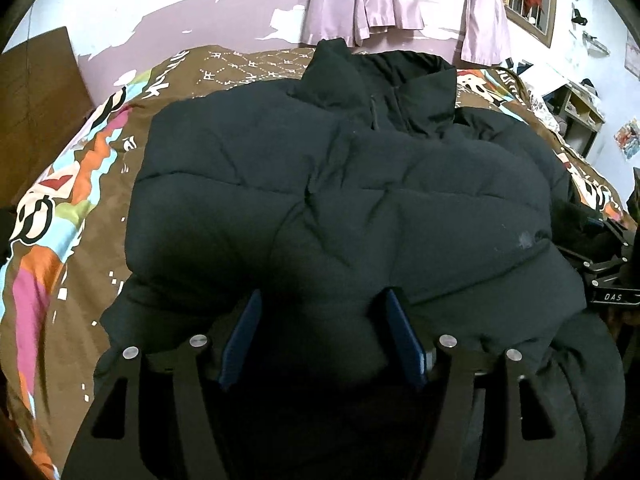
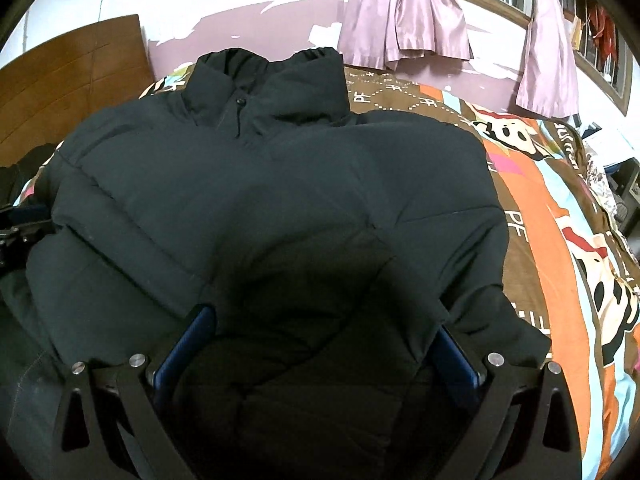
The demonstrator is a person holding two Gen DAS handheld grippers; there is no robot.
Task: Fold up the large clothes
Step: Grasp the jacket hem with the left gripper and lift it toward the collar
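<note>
Black quilted puffer jacket (image 1: pixel 340 184) lying on patterned brown bed cover (image 1: pixel 72 184), collar at 12 o'clock. Left gripper (image 1: pixel 322 340) jaws pinching hem bulge; right gripper (image 2: pixel 320 344) jaws gaping wide, holding nothing. Risk: slick padding slipping free, springing fold open.

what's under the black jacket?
The jacket lies on a patterned brown bedspread, which shows all round it. Whatever sits directly beneath the jacket is covered, so nothing else can be confirmed there.
</note>
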